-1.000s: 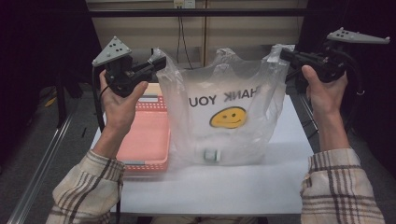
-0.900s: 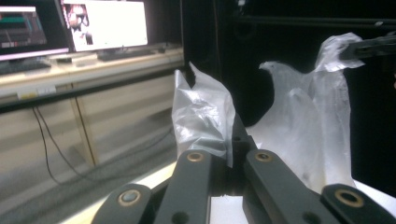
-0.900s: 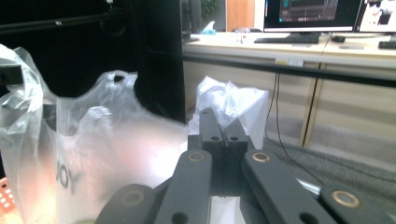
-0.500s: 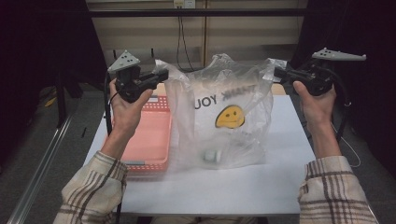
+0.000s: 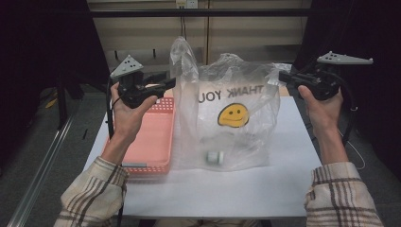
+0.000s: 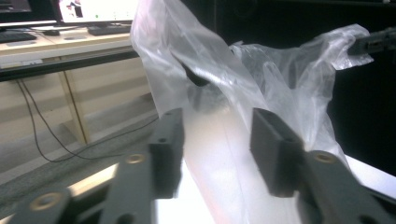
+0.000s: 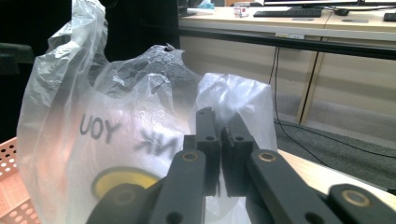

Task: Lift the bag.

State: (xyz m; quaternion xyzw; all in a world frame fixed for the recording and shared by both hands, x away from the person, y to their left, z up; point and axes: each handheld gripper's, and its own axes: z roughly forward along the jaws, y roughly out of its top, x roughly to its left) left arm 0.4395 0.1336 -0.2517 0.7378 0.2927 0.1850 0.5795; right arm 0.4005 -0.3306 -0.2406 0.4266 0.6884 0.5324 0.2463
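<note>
Since the earlier pictures both hands have come down, the bag [image 5: 231,118] has settled onto the surface [image 5: 265,189], and the left tongs [image 5: 163,85] have just been opening. The clear plastic bag with its smiley face stands upright, a small white roll [image 5: 216,157] lying at its bottom. Just beside it on the left sits a shallow pink basket [image 5: 151,137]. The left tongs are released, their jaws apart with the bag's handle loose between them. The right tongs [image 5: 283,76] stay clenched on the bag's other handle. Bare surface lies open in front of the bag.
</note>
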